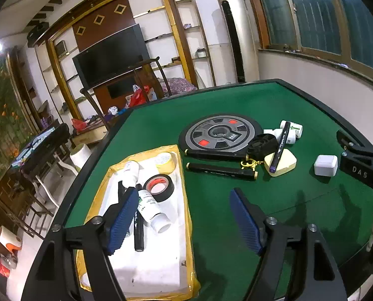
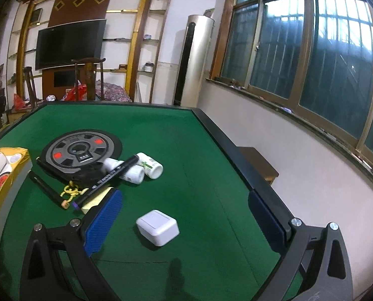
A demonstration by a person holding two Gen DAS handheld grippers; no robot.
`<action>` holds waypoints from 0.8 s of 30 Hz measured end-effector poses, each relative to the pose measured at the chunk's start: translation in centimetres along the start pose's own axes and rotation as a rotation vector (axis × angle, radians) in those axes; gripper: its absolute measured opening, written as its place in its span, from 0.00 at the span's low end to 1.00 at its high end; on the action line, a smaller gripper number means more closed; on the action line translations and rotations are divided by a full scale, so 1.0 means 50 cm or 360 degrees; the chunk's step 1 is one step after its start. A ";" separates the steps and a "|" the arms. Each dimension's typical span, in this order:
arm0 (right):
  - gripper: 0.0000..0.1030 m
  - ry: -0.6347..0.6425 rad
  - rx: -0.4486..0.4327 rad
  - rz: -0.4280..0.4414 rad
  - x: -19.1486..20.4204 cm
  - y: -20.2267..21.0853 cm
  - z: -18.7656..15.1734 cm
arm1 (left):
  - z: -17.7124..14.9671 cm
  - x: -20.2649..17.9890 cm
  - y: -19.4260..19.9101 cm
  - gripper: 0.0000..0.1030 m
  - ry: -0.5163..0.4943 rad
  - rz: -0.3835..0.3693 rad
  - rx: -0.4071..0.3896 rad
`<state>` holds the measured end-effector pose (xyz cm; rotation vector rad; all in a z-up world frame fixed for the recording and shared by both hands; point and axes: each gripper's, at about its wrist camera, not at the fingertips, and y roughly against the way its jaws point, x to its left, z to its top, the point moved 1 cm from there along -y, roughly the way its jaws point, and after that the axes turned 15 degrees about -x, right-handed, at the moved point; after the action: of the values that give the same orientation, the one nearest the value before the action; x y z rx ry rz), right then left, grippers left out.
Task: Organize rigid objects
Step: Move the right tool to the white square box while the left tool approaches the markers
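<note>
Partly sorted: white bottles, black tape roll (image 1: 159, 184) & marker already in yellow-rimmed tray (image 1: 186, 200) at green felt table's (image 1: 161, 123) left edge. Left out mid-table: black pens, purple-tipped marker (image 1: 279, 148) (long axis toward far edge), white rounded box (image 2: 158, 227). Left gripper (image 1: 184, 222) & right gripper (image 2: 186, 222) wide open, empty.

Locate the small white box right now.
In the right wrist view the small white box sits alone on the green table, between the open right gripper fingers, right of the yellow case.
</note>
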<state>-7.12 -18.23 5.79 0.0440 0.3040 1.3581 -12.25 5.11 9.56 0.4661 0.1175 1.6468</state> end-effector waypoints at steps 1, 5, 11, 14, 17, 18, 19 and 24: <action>0.97 -0.0007 0.0006 -0.0004 -0.005 -0.002 -0.002 | 0.000 -0.004 -0.001 0.77 -0.0013 0.0002 0.0001; 0.97 -0.0031 0.0038 -0.0022 -0.027 -0.014 -0.011 | 0.003 -0.018 -0.002 0.77 -0.0045 -0.0010 0.0010; 0.97 -0.0098 0.0106 -0.0023 -0.059 -0.038 -0.027 | 0.003 -0.036 -0.005 0.77 -0.0079 -0.0024 0.0023; 0.97 -0.0136 0.0143 -0.0002 -0.070 -0.051 -0.034 | 0.002 -0.040 -0.006 0.77 -0.0088 -0.0035 0.0036; 0.97 -0.0176 0.0180 0.0029 -0.078 -0.063 -0.042 | 0.000 -0.042 -0.010 0.77 -0.0088 -0.0052 0.0055; 0.97 -0.0189 0.0194 0.0038 -0.081 -0.069 -0.045 | 0.000 -0.043 -0.011 0.77 -0.0090 -0.0057 0.0060; 0.97 -0.0198 0.0205 0.0043 -0.084 -0.074 -0.047 | -0.001 -0.045 -0.013 0.77 -0.0093 -0.0059 0.0063; 0.97 -0.0262 0.0271 0.0065 -0.098 -0.106 -0.059 | -0.005 -0.054 -0.024 0.77 -0.0096 -0.0076 0.0088</action>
<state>-3.65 -24.55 2.83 0.3040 0.2801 1.3570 -11.07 2.72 8.30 0.5507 0.1288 1.5844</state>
